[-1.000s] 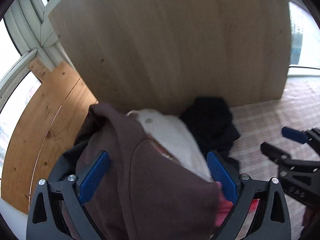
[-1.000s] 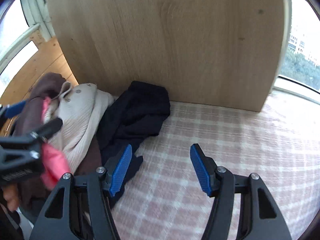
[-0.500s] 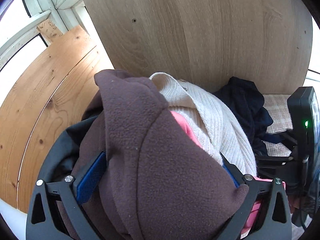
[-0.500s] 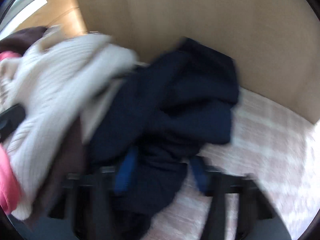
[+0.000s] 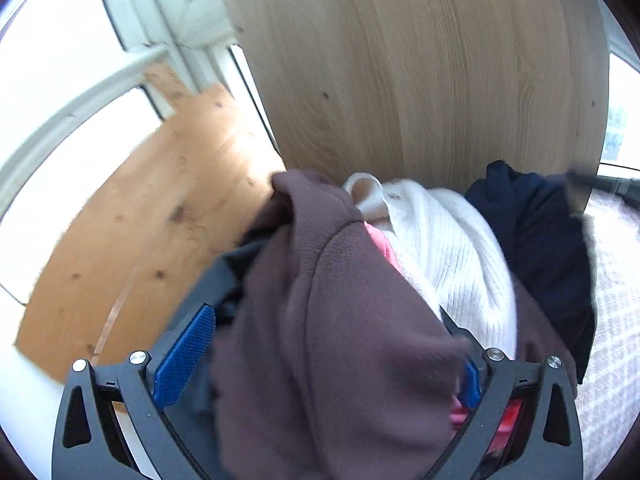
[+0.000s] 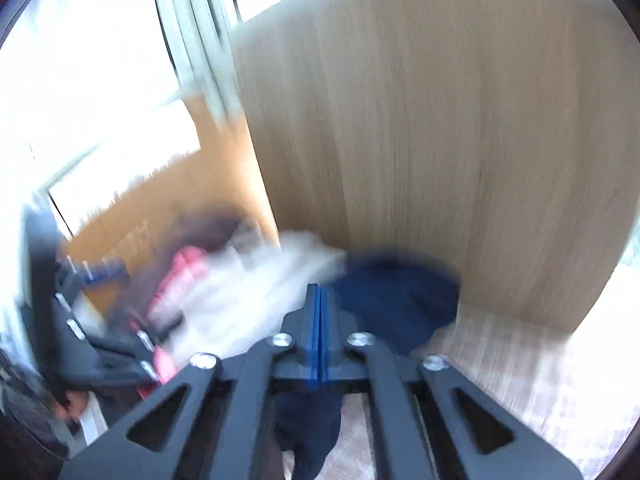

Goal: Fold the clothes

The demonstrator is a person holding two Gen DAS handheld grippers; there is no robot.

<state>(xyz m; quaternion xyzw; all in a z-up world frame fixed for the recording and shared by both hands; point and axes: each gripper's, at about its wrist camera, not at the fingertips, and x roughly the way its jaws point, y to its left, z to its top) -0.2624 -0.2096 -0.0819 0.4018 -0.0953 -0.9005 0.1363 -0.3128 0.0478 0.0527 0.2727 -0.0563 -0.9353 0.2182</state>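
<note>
While the right gripper (image 6: 319, 308) is closed, pads together, a navy garment (image 6: 396, 300) hanging beneath it, the left gripper (image 5: 320, 360) stands wide around a brown fleece (image 5: 340, 340) heaped by the wooden panel (image 5: 420, 72).

The right gripper (image 6: 319, 300) has its blue pads pressed flat together, and a navy garment (image 6: 400, 300) hangs from below them, trailing down over the checked cloth (image 6: 520, 372). Left of it lie a blurred white knit (image 6: 256, 296) and something pink (image 6: 180, 276). The left gripper (image 6: 104, 272) shows at the left edge. A pale wooden panel (image 6: 440, 140) stands behind.
</note>
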